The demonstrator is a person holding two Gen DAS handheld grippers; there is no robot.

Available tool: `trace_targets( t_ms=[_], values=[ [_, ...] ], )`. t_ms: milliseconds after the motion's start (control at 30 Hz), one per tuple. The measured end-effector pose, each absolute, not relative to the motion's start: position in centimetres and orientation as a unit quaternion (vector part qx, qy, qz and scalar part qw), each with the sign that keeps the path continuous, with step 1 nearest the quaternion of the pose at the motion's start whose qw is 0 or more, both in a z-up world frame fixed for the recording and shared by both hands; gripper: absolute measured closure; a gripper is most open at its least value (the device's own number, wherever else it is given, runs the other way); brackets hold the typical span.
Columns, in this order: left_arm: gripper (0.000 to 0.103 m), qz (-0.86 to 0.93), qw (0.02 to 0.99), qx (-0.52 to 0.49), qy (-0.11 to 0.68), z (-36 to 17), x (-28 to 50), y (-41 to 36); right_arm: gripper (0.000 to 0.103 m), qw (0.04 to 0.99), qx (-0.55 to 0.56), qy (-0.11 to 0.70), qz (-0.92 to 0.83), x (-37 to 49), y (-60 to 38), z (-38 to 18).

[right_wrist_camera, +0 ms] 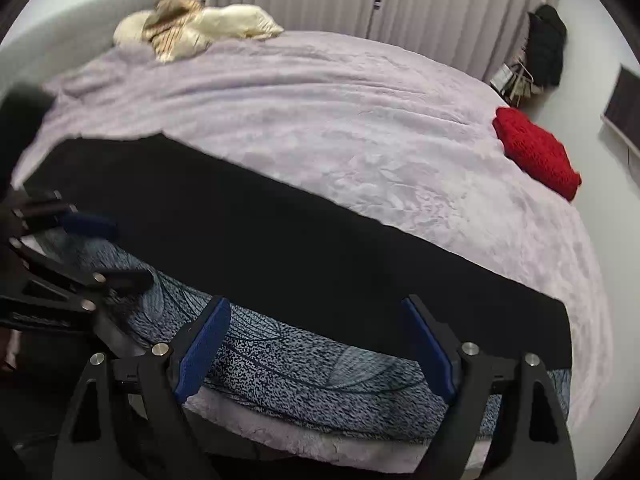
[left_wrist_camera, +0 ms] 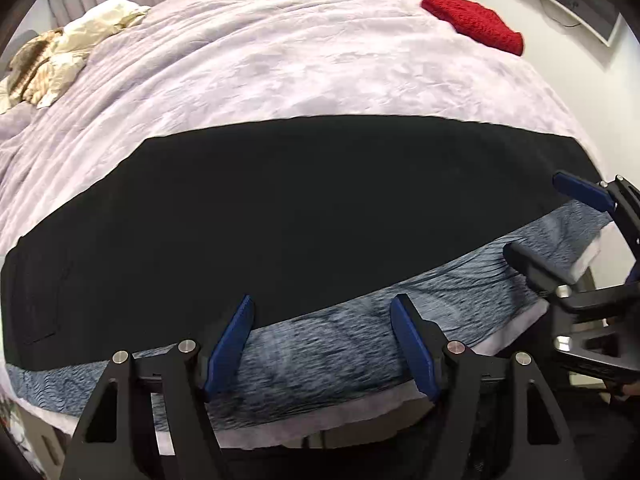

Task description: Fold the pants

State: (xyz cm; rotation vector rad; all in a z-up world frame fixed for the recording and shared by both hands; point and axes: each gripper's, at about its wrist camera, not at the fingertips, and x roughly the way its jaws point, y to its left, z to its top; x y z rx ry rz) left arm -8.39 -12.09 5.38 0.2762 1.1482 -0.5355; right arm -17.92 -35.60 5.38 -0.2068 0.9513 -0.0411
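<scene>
Grippers first: you are holding your left gripper (left_wrist_camera: 322, 312) with its blue fingers (left_wrist_camera: 234, 344) spread wide and nothing between them, hovering over the near edge of the bed. Your right gripper (right_wrist_camera: 316, 316) is sitting equally wide apart and gripping nothing, poised over that same edge. Just ahead of both, the black pants (left_wrist_camera: 280, 208) are lying flat in a long band across the near part of the bed, partly covering a blue-grey patterned cloth (right_wrist_camera: 304, 368) that is showing along their near side. Under both is spreading the lilac blanket (left_wrist_camera: 304, 68). Farther out, a red knitted item (left_wrist_camera: 474, 22) is resting near the bed's far right edge, and crumpled cream and gold fabric (right_wrist_camera: 192, 28) is lying at the far left corner.
</scene>
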Motion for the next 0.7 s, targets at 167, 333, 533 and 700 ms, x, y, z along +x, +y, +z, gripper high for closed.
trace_targets(
  t_ms=[167, 333, 533, 700],
  values=[
    [0.031, -0.221, 0.807, 0.097, 0.538, 5.5, -7.4, -8.0, 0.005, 0.867, -0.061, 0.493, -0.030, -19.3, -40.2, 2.6],
    [0.014, -0.199, 0.815, 0.062, 0.541, 5.8, -6.1, -6.4, 0.000, 0.844, 0.004, 0.518, -0.137, -20.6, -47.4, 3.2],
    [0.014, -0.189, 0.836, 0.033, 0.513, 7.3, -3.2, -9.3, 0.000, 0.886, 0.059, 0.449, -0.101, -17.2, -44.2, 6.7],
    [0.014, -0.137, 0.822, 0.018, 0.552, 4.0, -0.5, -10.0, 0.000, 0.851, 0.015, 0.508, -0.134, -10.7, -39.9, 3.1]
  ],
)
